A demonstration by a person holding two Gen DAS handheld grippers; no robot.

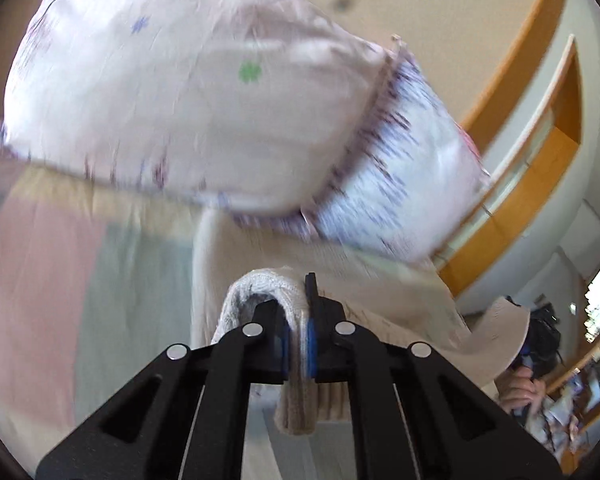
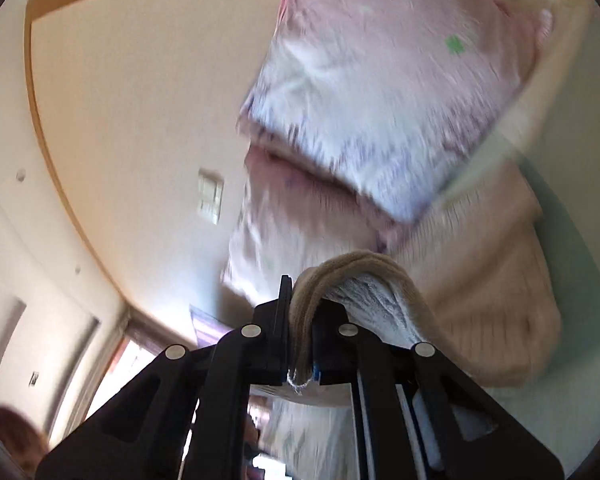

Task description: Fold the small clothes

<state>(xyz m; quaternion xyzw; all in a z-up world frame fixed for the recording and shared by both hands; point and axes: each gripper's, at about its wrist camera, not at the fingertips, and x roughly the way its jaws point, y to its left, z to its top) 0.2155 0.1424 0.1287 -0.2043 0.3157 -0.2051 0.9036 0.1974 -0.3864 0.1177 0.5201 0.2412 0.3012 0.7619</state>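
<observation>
The bed's pastel bedding [image 1: 40, 288] — blocks of pink and pale green — fills the lower left of the left wrist view and shows again as a green strip at the right edge of the right wrist view. On it, close to the cream wall [image 2: 140, 120], lies a pink pillow [image 1: 160, 100] with small green and purple flower prints and a white end panel streaked in blue; both views are motion-blurred. The beige knit garment [image 1: 300, 380] is lifted off the bedding and held between the two tools, part of it trailing down beside the pillow. The left gripper [image 1: 298, 320] is clamped on a folded edge of the knit, which loops over its left finger. The right gripper [image 2: 302, 320] is likewise closed tight on a doubled ribbed edge — a frayed thread hangs below its pads.
</observation>
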